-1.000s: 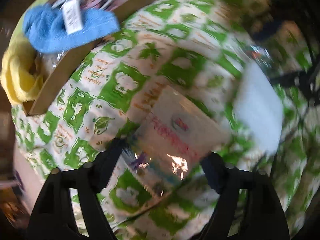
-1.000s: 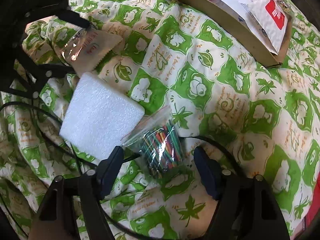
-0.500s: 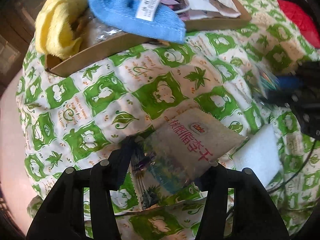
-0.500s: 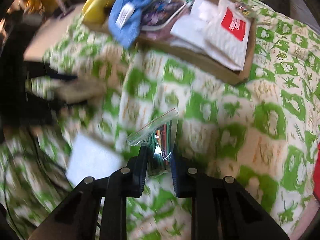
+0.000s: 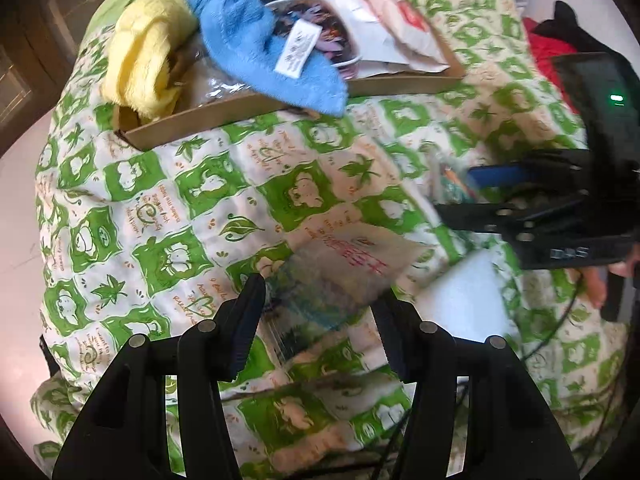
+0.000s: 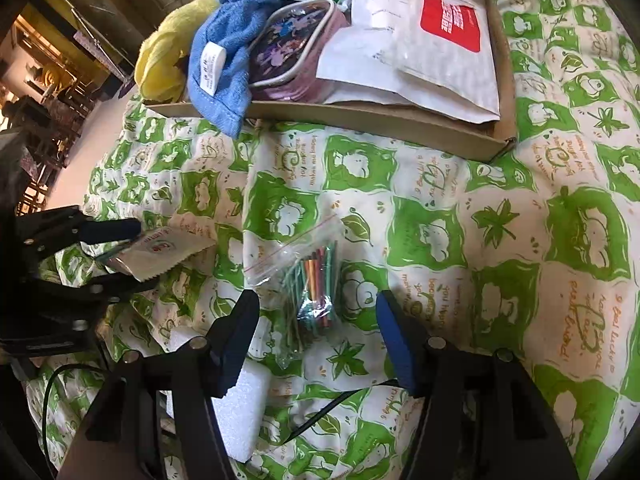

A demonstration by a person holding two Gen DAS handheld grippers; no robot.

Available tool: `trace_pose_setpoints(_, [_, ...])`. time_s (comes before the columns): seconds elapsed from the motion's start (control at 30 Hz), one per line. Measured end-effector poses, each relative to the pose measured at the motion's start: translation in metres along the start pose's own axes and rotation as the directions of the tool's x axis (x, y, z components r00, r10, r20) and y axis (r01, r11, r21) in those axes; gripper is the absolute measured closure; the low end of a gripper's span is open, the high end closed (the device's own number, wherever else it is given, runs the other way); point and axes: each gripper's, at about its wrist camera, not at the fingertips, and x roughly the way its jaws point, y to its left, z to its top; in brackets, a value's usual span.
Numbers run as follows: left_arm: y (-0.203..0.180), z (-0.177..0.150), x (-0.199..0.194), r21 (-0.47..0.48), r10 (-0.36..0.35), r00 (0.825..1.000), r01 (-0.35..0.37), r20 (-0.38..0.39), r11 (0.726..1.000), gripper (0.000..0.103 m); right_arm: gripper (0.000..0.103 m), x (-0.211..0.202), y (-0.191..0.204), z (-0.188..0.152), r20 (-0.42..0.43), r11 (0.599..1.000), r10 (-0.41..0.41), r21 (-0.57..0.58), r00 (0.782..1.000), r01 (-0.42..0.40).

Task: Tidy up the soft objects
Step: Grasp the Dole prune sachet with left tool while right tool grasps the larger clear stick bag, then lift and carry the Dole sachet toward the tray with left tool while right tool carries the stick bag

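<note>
A flat beige sachet (image 5: 352, 260) with red lettering and a clear, shiny end is seen between the fingers of the left hand-held gripper (image 5: 320, 304); the fingers stand apart at the sachet's width, and whether they press on it cannot be told. In the right wrist view the same sachet (image 6: 168, 252) is seen lifted off the bedspread between those fingers, so it appears to be held. The right hand-held gripper (image 6: 316, 312) is spread wide, nothing being gripped, and a clear zip bag of coloured sticks (image 6: 308, 276) lies on the green-and-white bedspread (image 6: 500, 240) between its fingers.

A white foam block (image 6: 240, 416) is shown near and left of the right gripper; in the left wrist view it (image 5: 468, 296) is partly hidden behind the right finger. Only the right wrist view shows plainly the contents of the cardboard tray (image 6: 360, 116) at the far side: a blue cloth (image 6: 224, 56) drooping over the near rim, a yellow cloth (image 6: 164, 60) at its left end, a pink patterned pouch (image 6: 292, 48), and white packets, one with a red label (image 6: 452, 24).

A broad stretch of bare bedspread lies between the tray's near rim and both grippers. A black cable (image 6: 332, 404) runs across the bedspread near the right gripper.
</note>
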Motion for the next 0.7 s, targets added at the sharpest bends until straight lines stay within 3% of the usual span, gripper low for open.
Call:
trace_pose_setpoints(0.23, [-0.014, -0.008, -0.022, 0.087, -0.061, 0.998, 0.06, 0.011, 0.994, 0.047, 0.042, 0.012, 0.002, 0.007, -0.017, 1.0, -0.016, -0.01, 1.0, 0.016])
trace_pose_setpoints(0.4, [-0.012, -0.004, -0.02, 0.186, 0.009, 0.999, -0.003, -0.032, 0.983, 0.045, 0.042, 0.026, 0.016, 0.008, -0.037, 0.999, -0.043, -0.032, 0.998, 0.042])
trace_pose_setpoints(0.53, [-0.02, -0.002, 0.005, 0.331, 0.039, 0.995, -0.005, -0.097, 0.944, 0.045, 0.037, 0.034, 0.025, 0.01, -0.05, 0.996, -0.062, -0.067, 0.997, 0.059])
trace_pose_setpoints(0.7, [-0.034, 0.005, 0.016, 0.49, 0.109, 0.991, -0.056, -0.081, 0.87, 0.042, 0.036, 0.038, 0.031, 0.012, -0.059, 0.996, -0.062, -0.074, 0.996, 0.058])
